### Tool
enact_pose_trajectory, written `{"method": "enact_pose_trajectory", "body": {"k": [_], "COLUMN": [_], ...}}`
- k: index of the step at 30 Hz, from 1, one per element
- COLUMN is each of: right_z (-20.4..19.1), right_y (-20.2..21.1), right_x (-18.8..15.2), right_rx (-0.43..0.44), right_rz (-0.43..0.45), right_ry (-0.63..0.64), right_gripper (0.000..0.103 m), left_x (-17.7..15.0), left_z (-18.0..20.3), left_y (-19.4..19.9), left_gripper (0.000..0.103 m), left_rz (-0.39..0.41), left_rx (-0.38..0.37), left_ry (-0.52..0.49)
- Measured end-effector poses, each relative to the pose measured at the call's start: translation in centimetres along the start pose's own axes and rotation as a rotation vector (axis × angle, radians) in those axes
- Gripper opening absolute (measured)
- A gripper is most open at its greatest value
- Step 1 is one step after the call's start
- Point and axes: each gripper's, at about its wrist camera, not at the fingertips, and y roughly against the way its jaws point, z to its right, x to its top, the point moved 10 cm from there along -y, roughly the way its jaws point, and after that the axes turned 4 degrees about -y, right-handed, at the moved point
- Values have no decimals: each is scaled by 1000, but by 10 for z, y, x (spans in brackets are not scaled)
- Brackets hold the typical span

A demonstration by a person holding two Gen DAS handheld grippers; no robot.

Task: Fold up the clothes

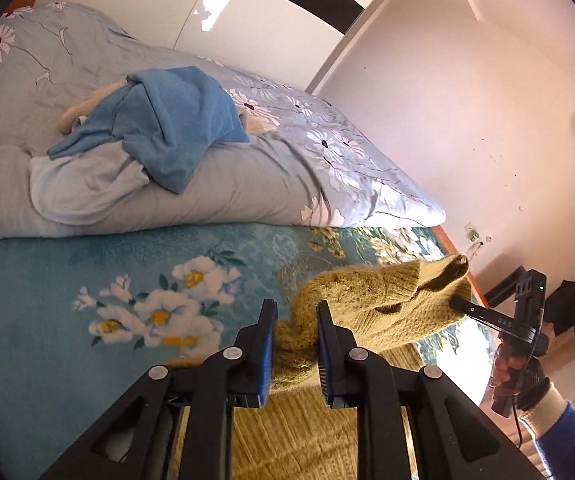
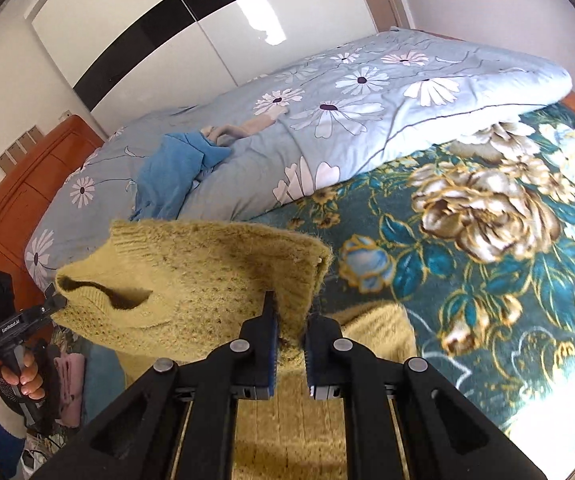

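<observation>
A fuzzy olive-yellow knit sweater is held up above the bed by both grippers, stretched between them, its lower part hanging down. My left gripper is shut on one top corner of the sweater. My right gripper is shut on the other top corner of the sweater. The neck opening shows near the left gripper, which appears at the left of the right wrist view. The right gripper shows at the right of the left wrist view.
The bed has a teal floral blanket. A folded blue-grey daisy duvet lies behind, with a blue garment and pale clothes on it. An orange wooden headboard, a white wardrobe and a wall stand around.
</observation>
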Motion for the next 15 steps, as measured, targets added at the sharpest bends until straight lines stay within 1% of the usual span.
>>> {"method": "enact_pose_trajectory", "body": {"k": [3,6,9,12,15], "right_z": [7,20,36,49,62], "right_y": [19,28,35,38,38], "right_x": [-35,-70,-99,-124,-146], "right_rx": [-16,-65,-117,-173,-226], "right_rz": [-9,-39,-58,-87,-115], "right_ry": [-41,-80,-120,-134,-151], "right_gripper": [11,11,11,12,14], "left_x": [-36,-73,-112,-146,-179], "left_z": [10,22,34,43,43], "left_y": [18,17,15,9,-1], "left_gripper": [20,20,20,20,20], "left_rz": [-20,-82,-153,-213,-274], "left_rx": [-22,-51,-41,-51,3], "left_ry": [20,27,-25,-49,-112]}}
